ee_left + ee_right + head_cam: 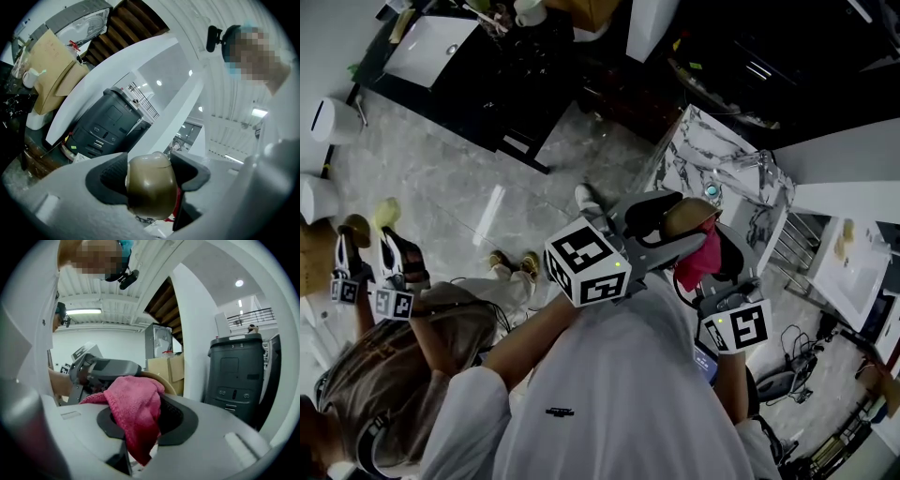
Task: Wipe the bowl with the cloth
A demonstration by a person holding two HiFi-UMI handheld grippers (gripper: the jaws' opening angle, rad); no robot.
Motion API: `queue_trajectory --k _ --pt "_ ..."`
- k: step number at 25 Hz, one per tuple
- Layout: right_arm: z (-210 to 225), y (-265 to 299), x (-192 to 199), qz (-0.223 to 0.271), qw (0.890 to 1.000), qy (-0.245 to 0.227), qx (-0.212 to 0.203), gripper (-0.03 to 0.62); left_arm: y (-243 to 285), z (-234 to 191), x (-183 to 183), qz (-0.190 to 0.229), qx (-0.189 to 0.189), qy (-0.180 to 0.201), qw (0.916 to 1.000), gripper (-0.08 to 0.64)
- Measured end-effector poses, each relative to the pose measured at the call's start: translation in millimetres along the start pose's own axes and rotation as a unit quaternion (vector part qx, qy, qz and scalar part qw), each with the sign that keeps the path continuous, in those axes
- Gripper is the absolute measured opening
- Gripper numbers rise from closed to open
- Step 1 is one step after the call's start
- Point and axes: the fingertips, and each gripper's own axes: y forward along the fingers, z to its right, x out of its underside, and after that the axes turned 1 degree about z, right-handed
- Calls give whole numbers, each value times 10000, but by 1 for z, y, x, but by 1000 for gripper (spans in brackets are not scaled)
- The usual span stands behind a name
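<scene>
Your left gripper (151,180) clamps the glossy, likely slippery brown bowl (689,214) by its edge; at its 5 o'clock, your right gripper (138,425) pinches the limp pink terry cloth (701,261).

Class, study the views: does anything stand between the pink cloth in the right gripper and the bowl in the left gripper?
Nothing visible does. The right gripper, shut on the cloth, holds it right at the rim of the bowl, which the left gripper grips.
</scene>
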Motion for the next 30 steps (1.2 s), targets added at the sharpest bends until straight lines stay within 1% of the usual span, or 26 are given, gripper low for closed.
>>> queue_trajectory --k 3,5,9,11,14,19,21,23,30 --pt "21 -11 -6 211 9982 311 458 115 -7 -3 -5 29 -68 17 10000 290" --pt "34 -21 -10 297 9959 420 742 116 -10 -7 -7 34 -93 4 10000 290" --pt "54 -38 -16 380 9918 393 1156 115 -14 -15 -8 61 -120 -64 9999 290" --pt "60 -45 -19 428 9899 316 1313 116 -12 -15 -11 86 -89 -21 9999 290" --pt "69 -54 -20 415 9872 176 1528 115 -9 -12 -17 118 -115 172 9997 290" --pt "80 -66 -17 387 9821 42 1844 115 -13 -11 -15 53 -377 577 9976 290" --pt "83 -69 -12 384 9799 97 1954 115 -15 -14 -11 14 -484 669 9966 290" --pt "84 -72 -3 349 9780 209 2048 115 -16 -16 -5 -38 -558 683 9961 290" --pt "77 -75 40 49 9734 487 2240 116 -22 -22 26 -306 -742 811 9935 290"
